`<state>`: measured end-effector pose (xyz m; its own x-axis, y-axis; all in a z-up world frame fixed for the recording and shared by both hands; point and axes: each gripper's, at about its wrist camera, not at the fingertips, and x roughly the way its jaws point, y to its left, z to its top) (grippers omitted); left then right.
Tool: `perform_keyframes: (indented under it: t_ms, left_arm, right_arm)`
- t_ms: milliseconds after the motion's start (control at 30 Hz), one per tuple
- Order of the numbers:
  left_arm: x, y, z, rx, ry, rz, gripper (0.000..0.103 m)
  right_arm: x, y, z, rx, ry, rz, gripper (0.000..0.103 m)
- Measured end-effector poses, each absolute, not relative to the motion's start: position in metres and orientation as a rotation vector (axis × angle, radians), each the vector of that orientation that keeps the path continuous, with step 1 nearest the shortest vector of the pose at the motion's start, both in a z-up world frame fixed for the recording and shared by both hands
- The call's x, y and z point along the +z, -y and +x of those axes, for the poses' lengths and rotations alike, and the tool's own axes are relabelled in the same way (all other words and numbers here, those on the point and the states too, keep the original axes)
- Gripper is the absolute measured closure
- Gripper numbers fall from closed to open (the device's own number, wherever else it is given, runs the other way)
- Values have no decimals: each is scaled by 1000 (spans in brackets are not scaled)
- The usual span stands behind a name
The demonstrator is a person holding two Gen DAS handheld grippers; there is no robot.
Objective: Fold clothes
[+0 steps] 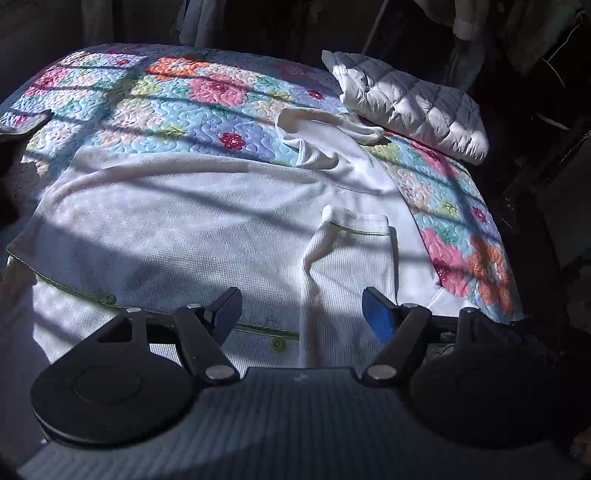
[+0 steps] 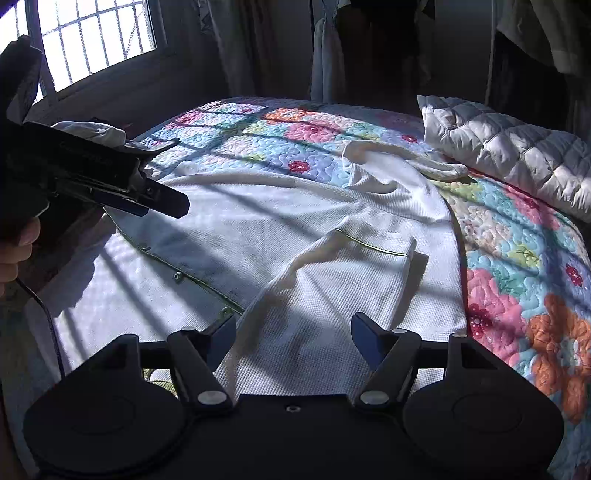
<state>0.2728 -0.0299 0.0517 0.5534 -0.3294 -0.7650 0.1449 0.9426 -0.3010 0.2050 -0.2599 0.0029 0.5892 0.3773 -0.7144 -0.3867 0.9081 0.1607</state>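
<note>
A white waffle-knit shirt (image 1: 177, 225) with green piping and buttons lies spread on the flowered quilt (image 1: 166, 99). One sleeve (image 1: 347, 240) is folded over its body, cuff pointing away; the other sleeve (image 1: 325, 129) trails toward the pillow. My left gripper (image 1: 301, 314) is open and empty, low over the shirt's near edge. My right gripper (image 2: 293, 334) is open and empty above the folded sleeve (image 2: 332, 277). The left gripper (image 2: 162, 206) also shows in the right wrist view, hovering over the shirt's left side (image 2: 229, 221).
A white quilted pillow (image 1: 413, 103) lies at the bed's far right, also in the right wrist view (image 2: 509, 151). The quilt (image 2: 517, 277) drops off at the right edge. A barred window (image 2: 96, 26) and hanging clothes (image 2: 328, 55) stand behind the bed.
</note>
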Motion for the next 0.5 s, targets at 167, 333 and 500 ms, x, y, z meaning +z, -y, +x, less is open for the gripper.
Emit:
perform_keyframes:
  t_ms: [167,333,500]
  left_arm:
    - [84,28,268,-306,-933,-227,29]
    - [84,43,309,-356,-918,-230,26]
    - [57,56,377,-390,-885,-253,22]
  right_arm:
    - [69,263,196,463,-763,1,29]
    - [91,266,240,515,-810,-135,15]
    - [76,286,323,442,-916,-134,15]
